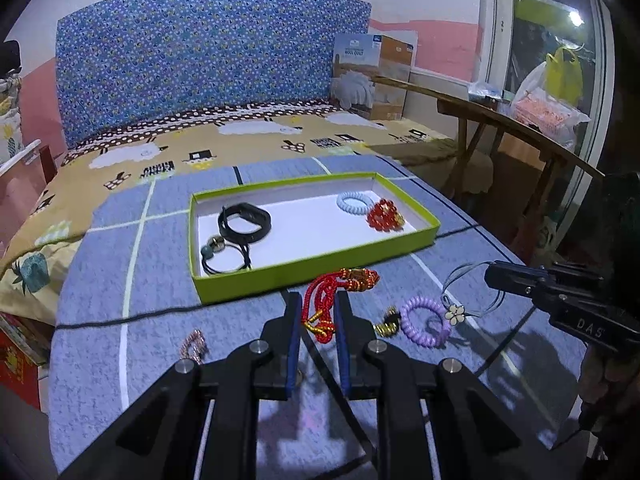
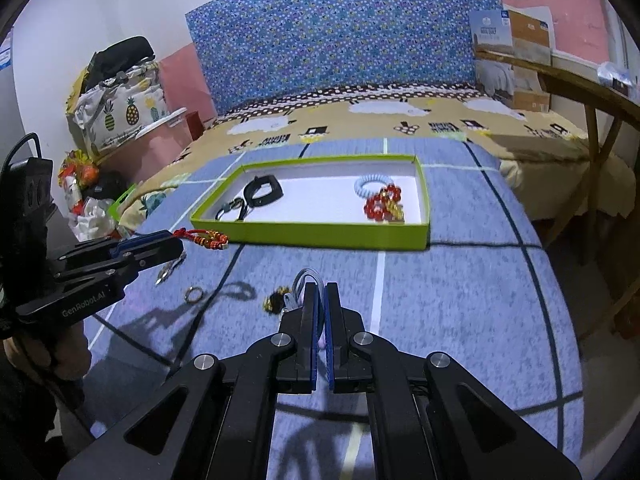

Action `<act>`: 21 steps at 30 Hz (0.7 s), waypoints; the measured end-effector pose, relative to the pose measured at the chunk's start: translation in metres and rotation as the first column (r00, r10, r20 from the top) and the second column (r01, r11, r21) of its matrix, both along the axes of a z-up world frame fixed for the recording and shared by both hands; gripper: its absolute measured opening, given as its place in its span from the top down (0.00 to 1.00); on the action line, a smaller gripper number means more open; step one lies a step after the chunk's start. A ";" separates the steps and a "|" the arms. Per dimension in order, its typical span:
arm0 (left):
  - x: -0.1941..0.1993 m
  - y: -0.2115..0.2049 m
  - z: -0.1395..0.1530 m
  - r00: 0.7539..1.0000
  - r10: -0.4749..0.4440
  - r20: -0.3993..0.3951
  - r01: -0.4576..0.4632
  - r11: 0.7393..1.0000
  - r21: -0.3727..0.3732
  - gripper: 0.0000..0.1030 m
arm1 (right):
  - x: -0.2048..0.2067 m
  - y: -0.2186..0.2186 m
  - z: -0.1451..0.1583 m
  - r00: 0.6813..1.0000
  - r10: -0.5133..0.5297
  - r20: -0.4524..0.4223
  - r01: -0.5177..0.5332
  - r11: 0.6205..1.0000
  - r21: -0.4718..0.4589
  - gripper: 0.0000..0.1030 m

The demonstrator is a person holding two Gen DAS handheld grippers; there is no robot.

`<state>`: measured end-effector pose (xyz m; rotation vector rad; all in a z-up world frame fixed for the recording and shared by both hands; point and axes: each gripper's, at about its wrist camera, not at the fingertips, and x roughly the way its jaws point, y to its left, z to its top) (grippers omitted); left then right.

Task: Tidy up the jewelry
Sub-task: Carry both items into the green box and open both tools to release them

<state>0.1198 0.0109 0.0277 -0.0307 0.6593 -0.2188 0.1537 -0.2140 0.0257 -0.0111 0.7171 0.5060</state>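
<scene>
Between our left gripper's (image 1: 318, 304) blue pads hangs one red cord (image 1: 320, 308), clamped and lifted off the cloth (image 1: 160, 340), its knotted gold-beaded end toward the tray (image 1: 320, 270); our right gripper (image 2: 320, 292) is clenched on one thin ribbon necklace (image 1: 460, 292), whose flower charm (image 1: 455, 314) dangles by the one purple coil tie (image 1: 424, 322); whether that coil hangs from the ribbon or lies on the cloth we cannot tell.

On the cloth we count one gold-and-black piece (image 1: 387, 322), one pink sparkly piece (image 1: 196, 346), one ring (image 2: 195, 294); inside the one green tray, four things: one black band (image 1: 245, 222), one black cord with beads (image 1: 224, 254), one blue coil tie (image 1: 355, 201), one red bead bracelet (image 1: 385, 216).

Both grippers slant downward toward the tray, ours on the left just short of its near wall; a hand (image 2: 52, 352) grips the left handle.
</scene>
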 end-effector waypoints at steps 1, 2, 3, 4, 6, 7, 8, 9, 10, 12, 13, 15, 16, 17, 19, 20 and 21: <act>0.002 0.001 0.001 1.000 0.004 0.002 -0.004 1.000 0.000 0.84 | 0.003 0.001 0.002 1.000 0.001 0.005 -0.001 1.000 -0.002 0.98; 0.005 0.003 0.002 1.000 0.008 0.004 -0.008 1.000 0.000 0.84 | 0.006 0.002 0.004 1.000 0.002 0.010 -0.002 1.000 -0.002 0.98; 0.008 0.005 0.003 1.000 0.012 0.005 -0.012 1.000 0.000 0.84 | 0.008 0.002 0.005 1.000 0.002 0.013 -0.002 1.000 -0.002 0.98; 0.009 0.006 0.004 1.000 0.015 0.007 -0.015 1.000 -0.001 0.84 | 0.011 0.003 0.006 1.000 0.002 0.016 -0.002 1.000 -0.001 0.98; 0.016 0.009 0.004 1.000 0.024 0.006 -0.024 1.000 0.000 0.84 | 0.017 0.004 0.010 1.000 0.004 0.025 -0.004 1.000 -0.001 0.98; 0.019 0.010 0.004 1.000 0.029 0.005 -0.029 1.000 0.002 0.84 | 0.020 0.004 0.011 1.000 0.005 0.028 -0.005 1.000 -0.001 0.98; 0.022 0.012 0.004 0.999 0.034 0.003 -0.034 0.999 0.005 0.84 | 0.023 0.005 0.013 0.999 0.005 0.031 -0.005 1.000 -0.002 0.98; 0.026 0.013 0.003 0.999 0.038 0.002 -0.038 0.999 0.007 0.84 | 0.026 0.006 0.014 0.999 0.005 0.033 -0.005 1.000 -0.003 0.98; 0.027 0.014 0.004 0.999 0.040 0.001 -0.040 0.999 0.007 0.84 | 0.030 0.006 0.015 0.999 0.004 0.036 -0.004 1.000 -0.002 0.98; 0.033 0.016 0.004 0.999 0.046 0.001 -0.046 0.999 0.007 0.84 | 0.039 0.007 0.017 0.999 0.002 0.039 -0.002 1.000 0.004 0.98; 0.037 0.017 0.004 0.999 0.050 0.002 -0.050 0.999 0.009 0.84 | 0.042 0.008 0.018 0.999 0.001 0.041 -0.001 1.000 0.005 0.98; 0.043 0.019 0.005 0.999 0.053 0.004 -0.053 0.999 0.011 0.84 | 0.050 0.009 0.021 0.999 0.000 0.046 0.000 1.000 0.006 0.98; 0.046 0.020 0.005 0.999 0.053 0.005 -0.053 0.999 0.012 0.84 | 0.054 0.010 0.022 0.999 0.000 0.049 -0.001 1.000 0.007 0.98; 0.050 0.021 0.005 0.998 0.055 0.006 -0.055 0.998 0.014 0.84 | 0.058 0.012 0.023 0.999 -0.001 0.050 0.001 1.000 0.007 0.98; 0.058 0.022 0.005 0.998 0.059 0.005 -0.059 0.998 0.019 0.84 | 0.069 0.014 0.023 0.999 -0.001 0.050 0.000 1.000 0.009 0.98; 0.062 0.023 0.004 0.998 0.060 0.005 -0.060 0.998 0.021 0.84 | 0.072 0.015 0.023 0.999 -0.001 0.049 0.000 1.000 0.009 0.98; 0.065 0.022 0.004 0.998 0.061 0.006 -0.061 0.998 0.024 0.84 | 0.078 0.017 0.022 0.999 -0.002 0.048 0.002 1.000 0.006 0.98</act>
